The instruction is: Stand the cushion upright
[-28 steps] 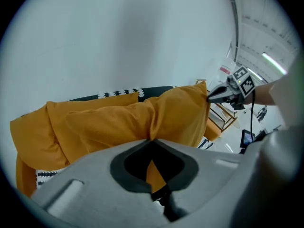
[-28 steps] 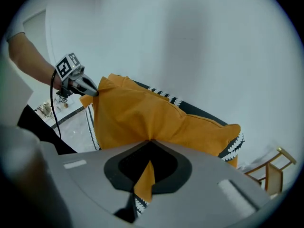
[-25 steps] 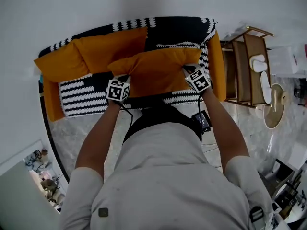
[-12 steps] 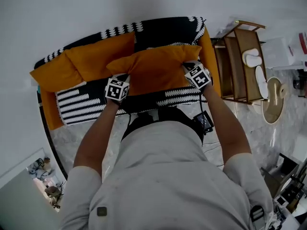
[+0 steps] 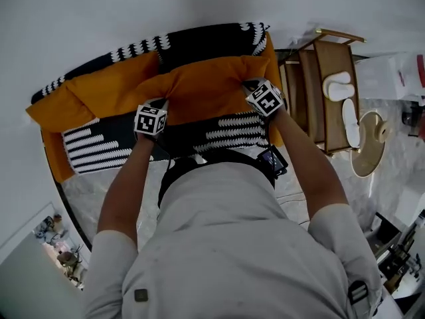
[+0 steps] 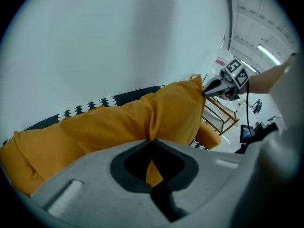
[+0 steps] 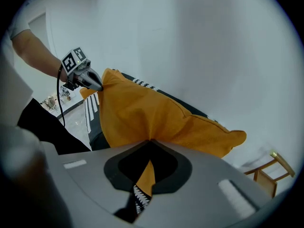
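Both left gripper (image 5: 160, 102) and right gripper (image 5: 248, 84) clamp orange cushion (image 5: 199, 88)

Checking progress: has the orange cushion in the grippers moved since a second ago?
Yes. The cushion has gone back toward the sofa's backrest, uncovering more striped seat.

Head view overhead; both gripper views close on shared cushion (image 5: 202, 88)

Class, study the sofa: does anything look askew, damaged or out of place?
Nothing is spilled or damaged. The orange cushion is pinched at two corners by the left hand-held gripper and right hand-held gripper, fabric puckering at each grip, so it is not standing by itself.
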